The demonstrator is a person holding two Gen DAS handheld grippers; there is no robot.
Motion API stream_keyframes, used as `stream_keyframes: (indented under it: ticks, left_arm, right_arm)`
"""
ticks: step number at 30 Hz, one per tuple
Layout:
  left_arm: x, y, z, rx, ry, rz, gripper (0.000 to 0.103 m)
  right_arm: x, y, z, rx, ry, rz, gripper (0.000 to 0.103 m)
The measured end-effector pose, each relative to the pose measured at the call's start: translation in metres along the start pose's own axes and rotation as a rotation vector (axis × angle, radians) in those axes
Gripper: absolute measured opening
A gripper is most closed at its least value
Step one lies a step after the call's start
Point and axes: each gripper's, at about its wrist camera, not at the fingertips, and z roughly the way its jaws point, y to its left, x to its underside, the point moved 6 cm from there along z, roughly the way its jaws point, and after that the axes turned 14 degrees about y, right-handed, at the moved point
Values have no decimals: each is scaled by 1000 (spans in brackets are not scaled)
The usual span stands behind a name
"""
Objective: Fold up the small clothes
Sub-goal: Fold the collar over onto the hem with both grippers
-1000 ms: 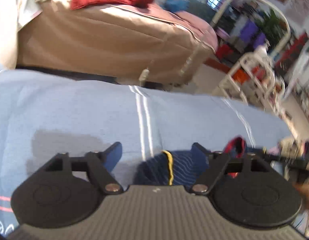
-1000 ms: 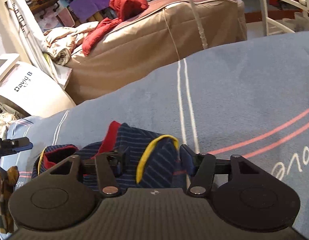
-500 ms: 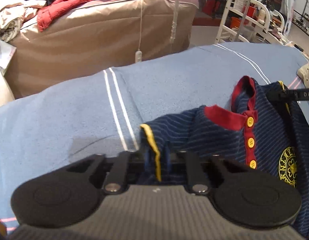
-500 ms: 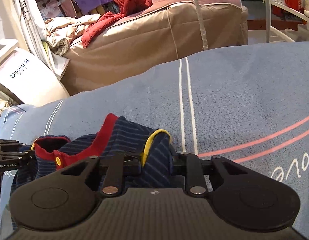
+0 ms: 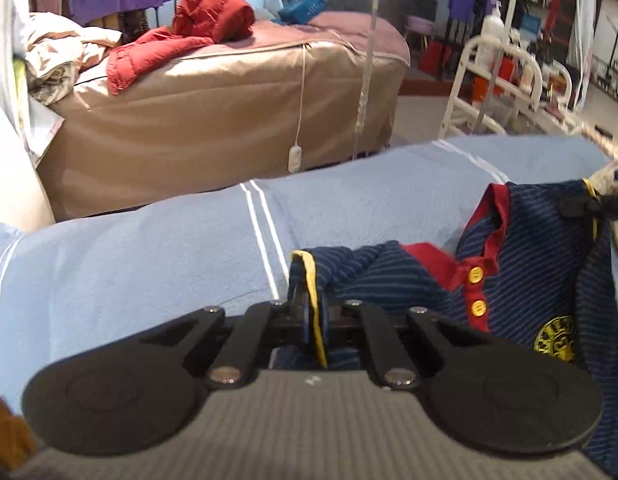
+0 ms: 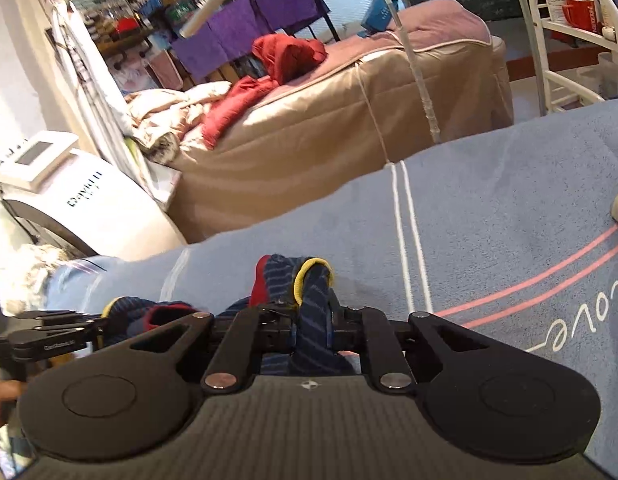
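On the blue towel (image 5: 149,264), left gripper (image 5: 313,312) and right gripper (image 6: 311,320), whose jaws have just been closing, each clamp a yellow-trimmed sleeve of the navy striped shirt (image 5: 541,248).

Bright daylight, sunlit patches on the tan bed cover (image 5: 213,120), fisheye-bent edges, soft blurred corners.

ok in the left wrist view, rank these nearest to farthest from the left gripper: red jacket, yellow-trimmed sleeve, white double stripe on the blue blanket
1. yellow-trimmed sleeve, pinched in the left gripper
2. white double stripe, just beyond, slightly left
3. red jacket, far back on the tan bed
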Motion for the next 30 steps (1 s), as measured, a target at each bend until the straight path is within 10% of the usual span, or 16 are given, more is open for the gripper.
stream_keyframes:
  ticks: [8,15,23,30]
  left_arm:
    - [51,6,-70,78,-79,-43,5]
    - [183,-2,-157,202,-87,-27,6]
    - [349,-25,-175,288,74,-71,6]
    - [404,-18,-169,334,89,-205,6]
  right_arm:
    - [41,27,-58,-174,8,-39,20]
    - [130,46,-139,-322,45,-60,20]
    - [252,44,-152,-272,202,-114,20]
    - [283,35,-145,-246,189,-30,20]
